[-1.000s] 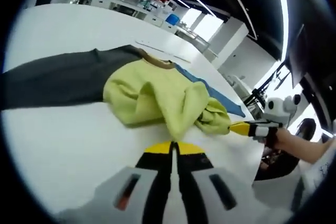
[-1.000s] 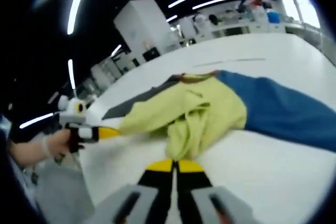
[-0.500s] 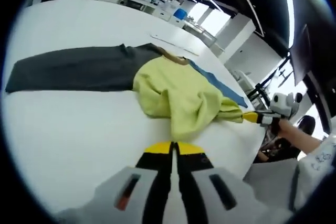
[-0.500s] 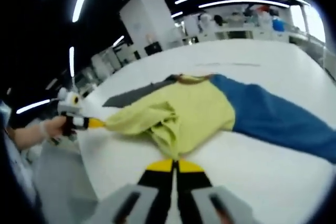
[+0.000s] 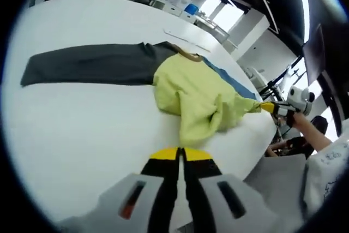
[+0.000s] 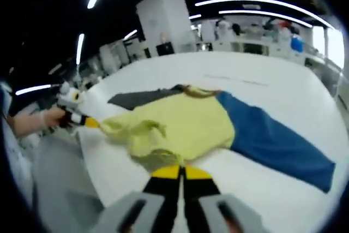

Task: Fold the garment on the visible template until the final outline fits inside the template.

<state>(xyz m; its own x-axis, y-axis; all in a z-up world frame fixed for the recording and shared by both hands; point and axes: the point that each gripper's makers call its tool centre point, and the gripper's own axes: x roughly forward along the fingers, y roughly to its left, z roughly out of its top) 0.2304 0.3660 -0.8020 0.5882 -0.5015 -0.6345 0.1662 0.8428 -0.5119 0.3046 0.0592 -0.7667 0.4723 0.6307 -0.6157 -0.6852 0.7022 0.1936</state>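
The garment, yellow-green body with a grey sleeve toward nine o'clock and a blue sleeve toward three, lies on the white table. The left tongs and right tongs each pinch its hem, stretched toward the table edge. If either pinch slips or pulls too far, the garment could slide off the table.

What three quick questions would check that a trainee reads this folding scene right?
1. True or false: the garment lies on the white table.
2. The sleeve opposite the dark grey sleeve is: A red, B blue, C white.
3. Fill in: the left tool and the right tool are each shut on the ___.

Key: 1 true. 2 B. 3 garment, at its yellow-green edge.
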